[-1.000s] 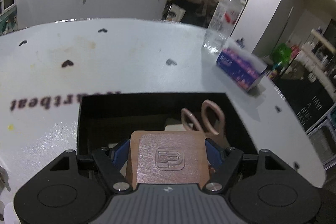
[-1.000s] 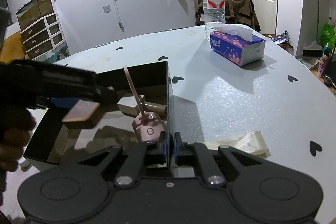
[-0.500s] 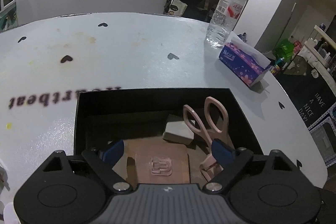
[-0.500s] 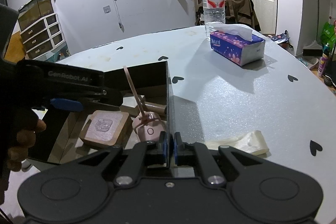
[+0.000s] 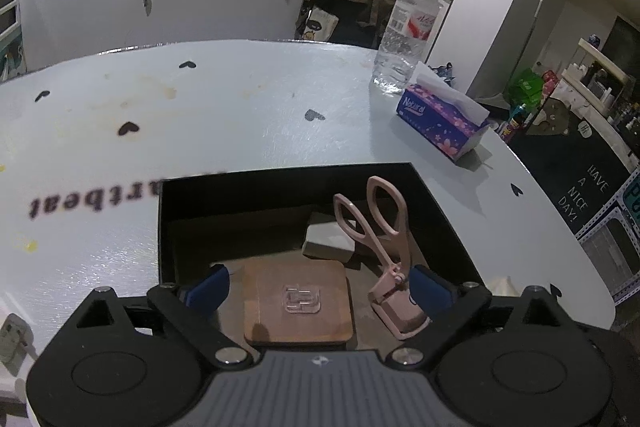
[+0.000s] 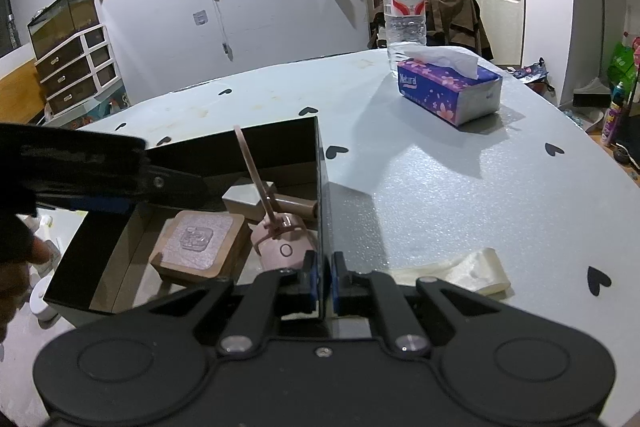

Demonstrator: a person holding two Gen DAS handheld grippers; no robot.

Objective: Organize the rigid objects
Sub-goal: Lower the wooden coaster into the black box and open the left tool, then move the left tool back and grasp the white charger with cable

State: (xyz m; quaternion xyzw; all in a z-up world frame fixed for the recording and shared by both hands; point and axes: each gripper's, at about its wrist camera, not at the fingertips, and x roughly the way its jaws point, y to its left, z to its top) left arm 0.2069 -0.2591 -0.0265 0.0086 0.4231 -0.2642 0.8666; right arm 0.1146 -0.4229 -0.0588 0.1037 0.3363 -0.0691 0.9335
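An open black cardboard box (image 5: 440, 211) sits on the white counter (image 5: 248, 115) printed with small black hearts, close to the counter's near edge. Inside it, a square wooden block with a clear plastic hook stuck on its top face (image 5: 299, 303) lies flat on the box floor near the near wall. Just to its right stands a pink eyelash curler (image 5: 384, 239), its loop handles tilted up toward the far wall and its head down on the floor. Behind the block, touching the curler's handles in the view, is a small grey rectangular box (image 5: 330, 241).

The left gripper (image 5: 318, 291) hangs over the near part of the box with its jaws spread wide apart; the blue fingertips (image 5: 210, 291) flank the wooden block without touching it. In the right wrist view this gripper reaches in from the left over the box.

The right gripper (image 6: 322, 279) has its jaws pressed together on the thin right wall of the black box (image 6: 322, 211), near that wall's near end.

Toward the far right corner of the counter stand a clear plastic water bottle with a red label (image 6: 403, 7) and, just in front of it, a purple flowered tissue pack (image 6: 450, 93). A crumpled cream plastic glove (image 6: 456, 271) lies on the counter near the right gripper.
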